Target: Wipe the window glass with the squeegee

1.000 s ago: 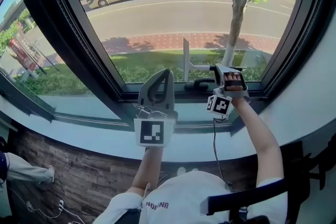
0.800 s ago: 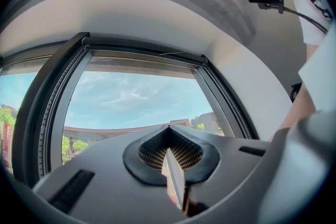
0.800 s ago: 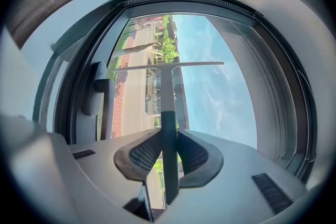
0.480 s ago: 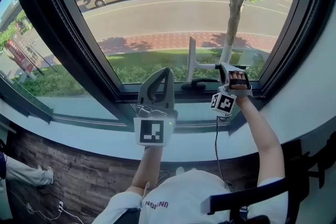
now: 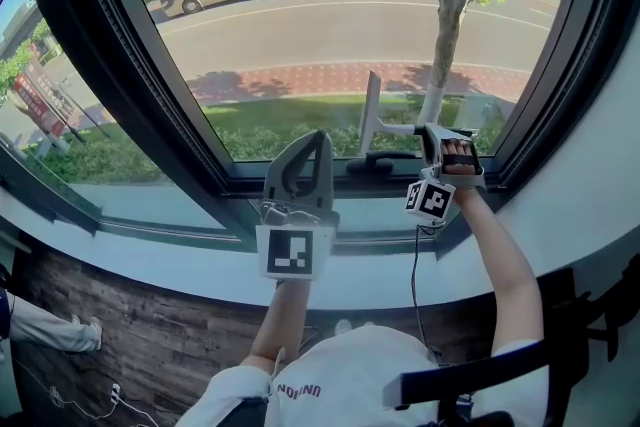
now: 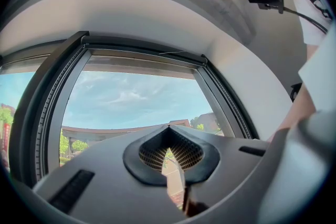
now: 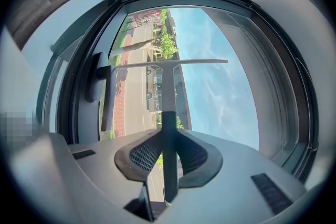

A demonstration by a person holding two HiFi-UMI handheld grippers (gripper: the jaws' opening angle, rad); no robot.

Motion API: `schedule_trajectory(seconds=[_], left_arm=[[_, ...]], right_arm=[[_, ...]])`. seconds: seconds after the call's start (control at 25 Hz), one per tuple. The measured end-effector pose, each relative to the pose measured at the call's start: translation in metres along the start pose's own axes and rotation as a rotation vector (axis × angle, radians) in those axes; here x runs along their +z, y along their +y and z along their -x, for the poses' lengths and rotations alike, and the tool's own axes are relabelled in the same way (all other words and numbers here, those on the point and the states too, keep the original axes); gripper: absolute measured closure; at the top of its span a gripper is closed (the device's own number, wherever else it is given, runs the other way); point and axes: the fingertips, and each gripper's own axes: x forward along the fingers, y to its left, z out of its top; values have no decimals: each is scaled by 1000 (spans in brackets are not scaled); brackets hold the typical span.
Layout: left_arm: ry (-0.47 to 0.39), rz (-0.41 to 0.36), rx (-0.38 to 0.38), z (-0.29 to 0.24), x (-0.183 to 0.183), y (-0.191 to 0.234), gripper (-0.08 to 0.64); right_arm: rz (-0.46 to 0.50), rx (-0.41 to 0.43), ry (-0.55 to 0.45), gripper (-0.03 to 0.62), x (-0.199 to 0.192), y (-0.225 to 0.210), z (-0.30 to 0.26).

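Head view: right gripper (image 5: pixel 425 137) sets the squeegee (image 5: pixel 372 115) on the window glass (image 5: pixel 330 35), low right.
Left gripper view: left gripper (image 6: pixel 169 136) clenched, empty.
Right gripper view: jaws clamp the handle. Probably light and stiff with a soft blade edge; best gripped mid-handle.

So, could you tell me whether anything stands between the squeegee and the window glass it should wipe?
Nothing visible does. The right gripper is shut on the squeegee, whose blade faces the window glass low down. The black window handle sits below it, not between.
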Motion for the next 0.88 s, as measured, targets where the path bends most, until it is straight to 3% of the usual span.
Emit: schedule_trajectory(seconds=[0.88], left_arm=[[-18, 19, -6, -4, 1, -4, 565]], right_arm=[[51, -11, 30, 503, -37, -23, 6]])
